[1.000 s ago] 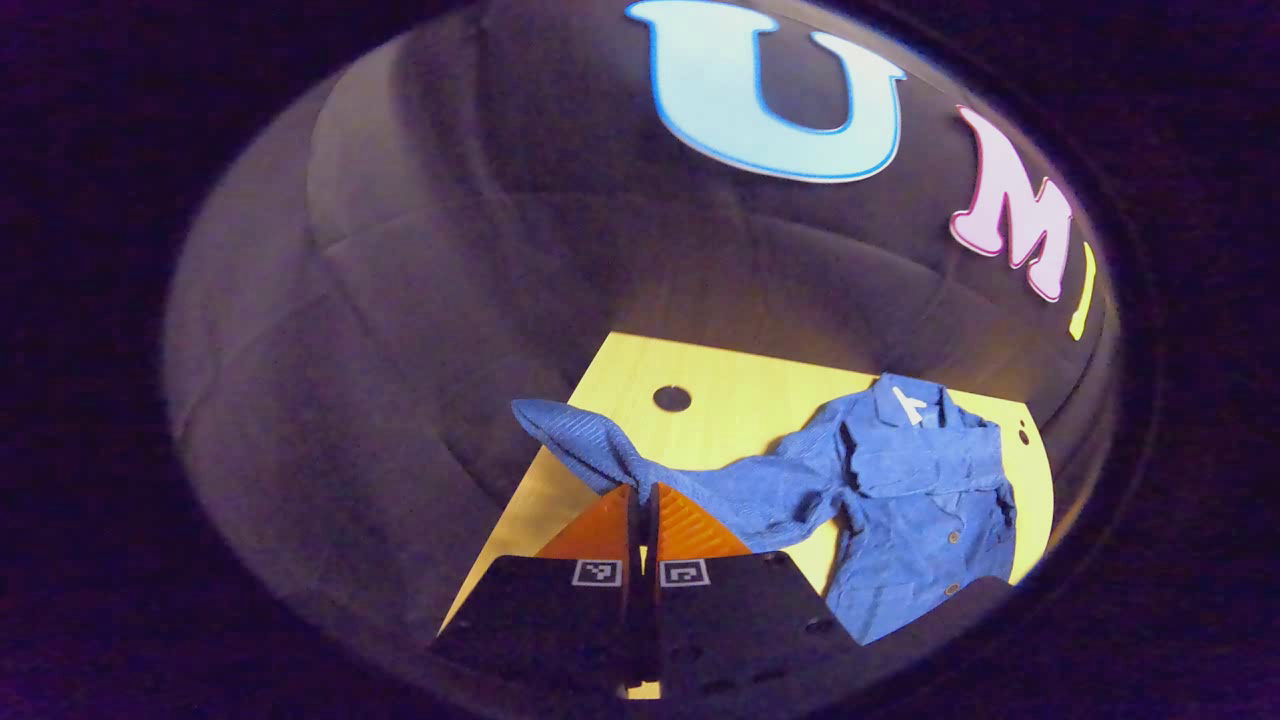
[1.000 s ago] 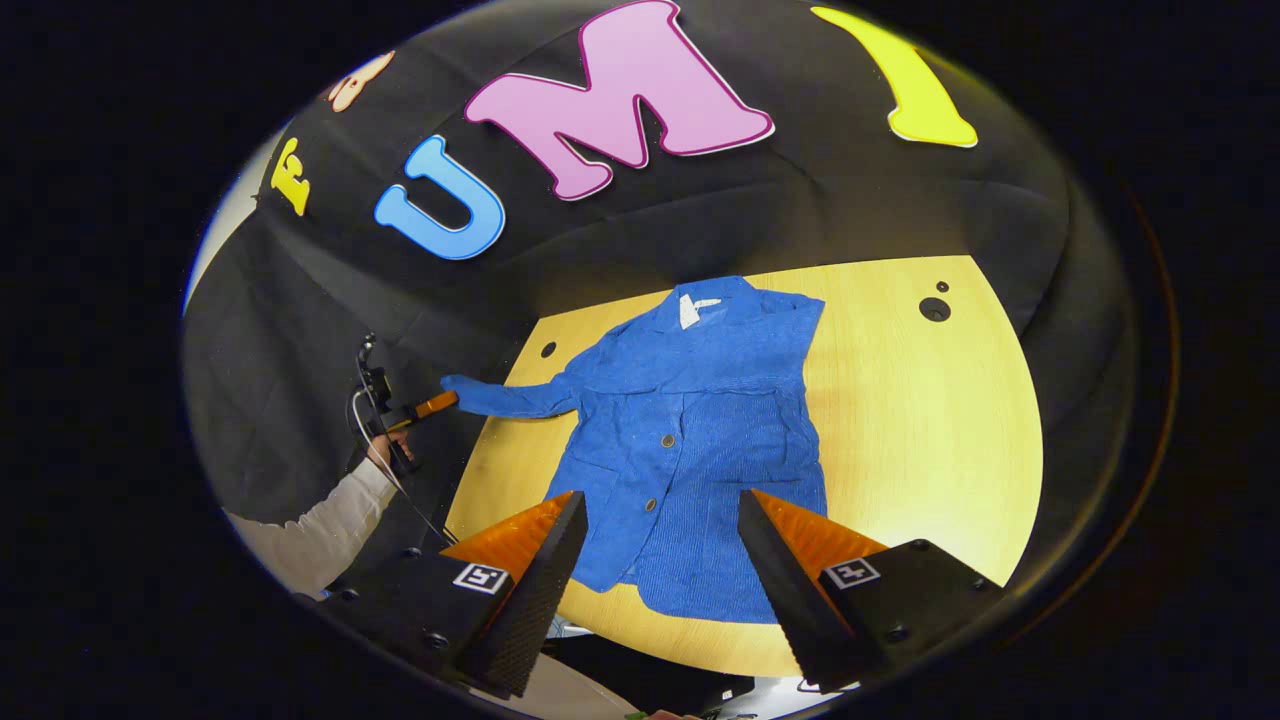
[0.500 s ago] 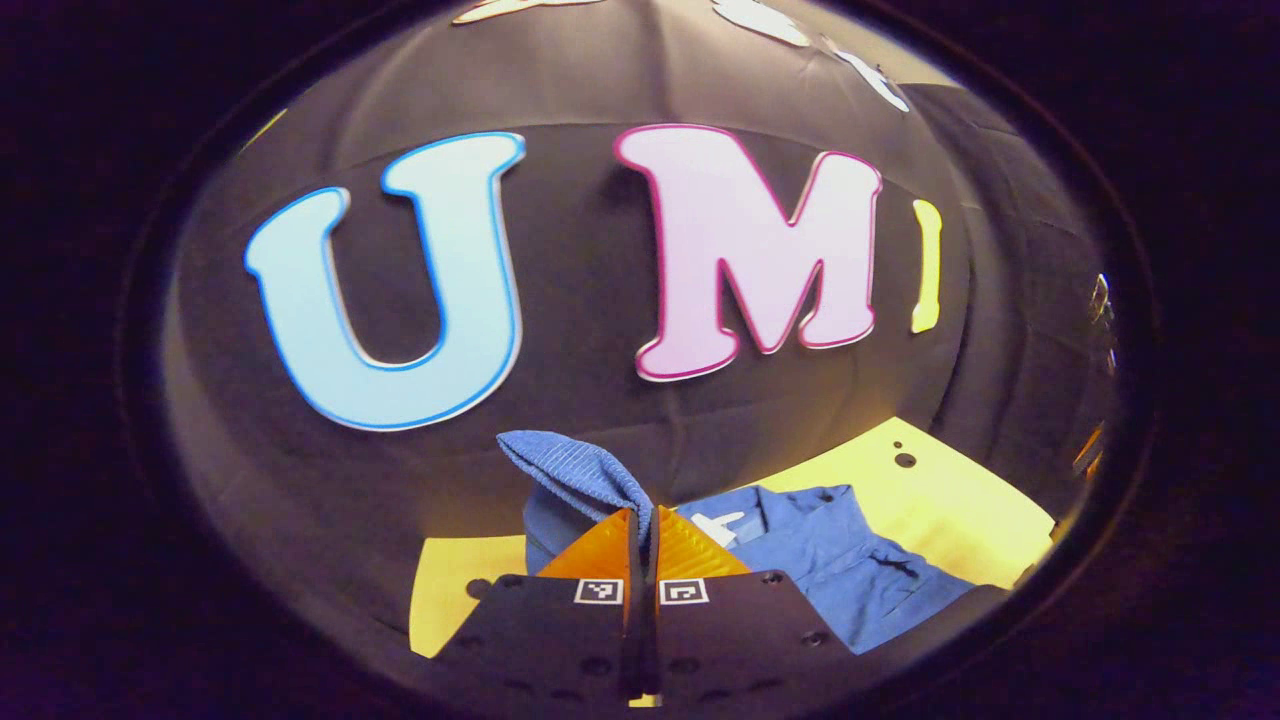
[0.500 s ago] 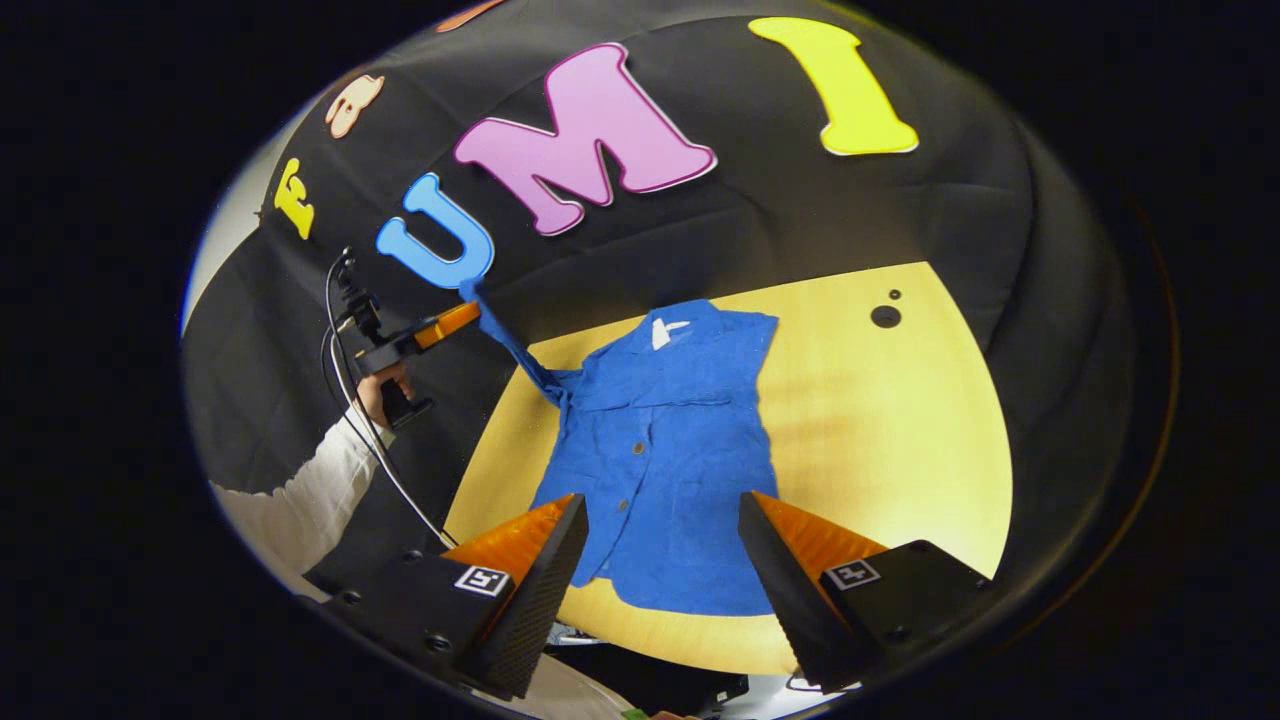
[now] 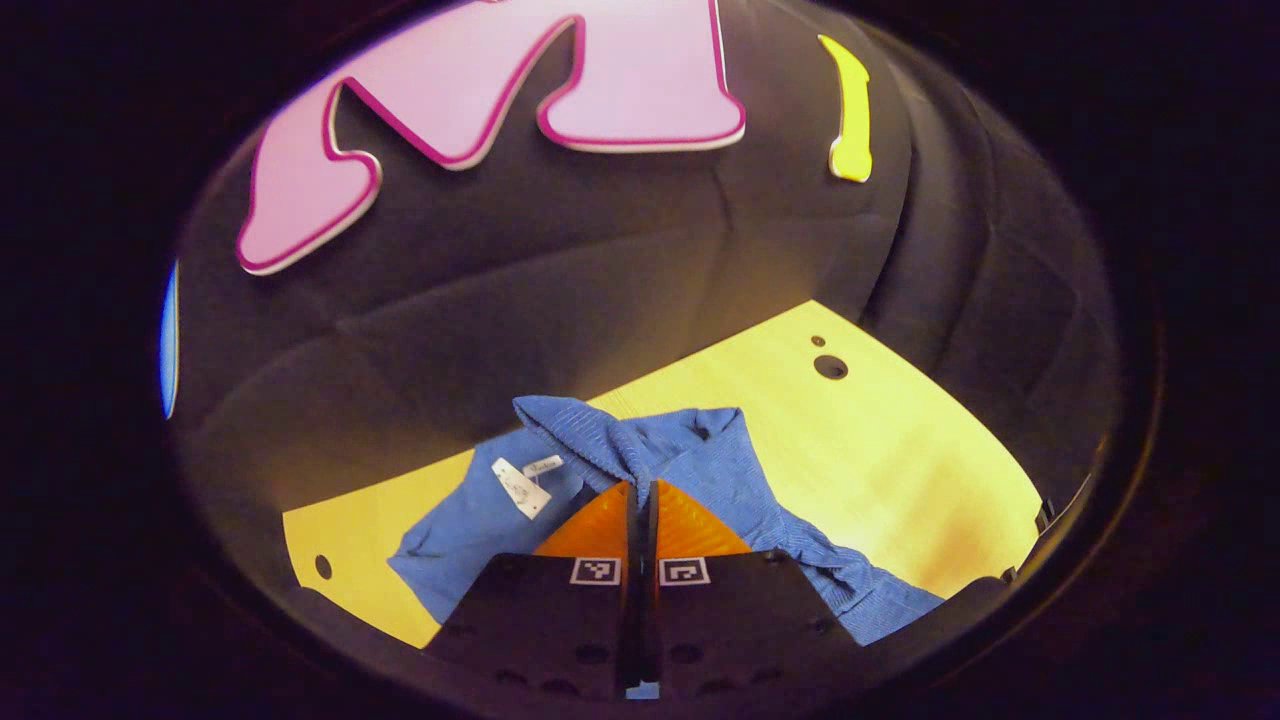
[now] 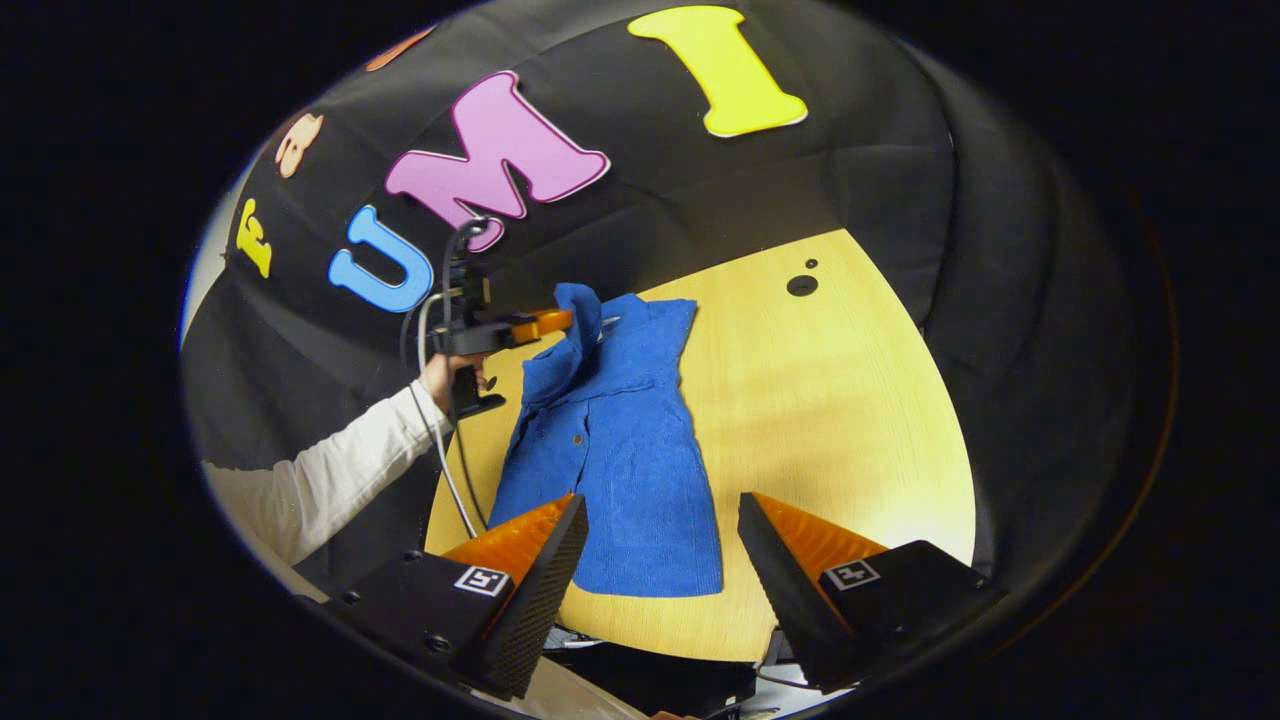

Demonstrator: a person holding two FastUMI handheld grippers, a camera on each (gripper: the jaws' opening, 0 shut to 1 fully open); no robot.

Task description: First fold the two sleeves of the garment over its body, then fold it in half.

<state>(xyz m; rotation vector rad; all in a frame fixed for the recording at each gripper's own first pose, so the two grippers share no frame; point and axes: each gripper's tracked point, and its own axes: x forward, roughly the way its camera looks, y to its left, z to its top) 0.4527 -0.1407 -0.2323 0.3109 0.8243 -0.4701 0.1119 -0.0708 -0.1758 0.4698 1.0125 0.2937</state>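
Left gripper view: left gripper (image 5: 641,500) at bottom centre, fingers pinched together on blue sleeve (image 5: 590,440), lifted over blue garment (image 5: 470,520) lying on yellow table (image 5: 900,460). White tag (image 5: 520,487) at collar, lower left of centre. Right gripper view: right gripper (image 6: 655,555) at bottom, fingers spread wide, holding nothing, above garment's hem. Hand (image 6: 447,370) in white sleeve (image 6: 320,480) at left. No containers seen.

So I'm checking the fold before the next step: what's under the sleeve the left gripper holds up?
Under the raised sleeve clamped in the left gripper lies the blue jacket, collar end and white tag, on the wooden table. The sleeve and gripper hide the jacket's front beneath them.
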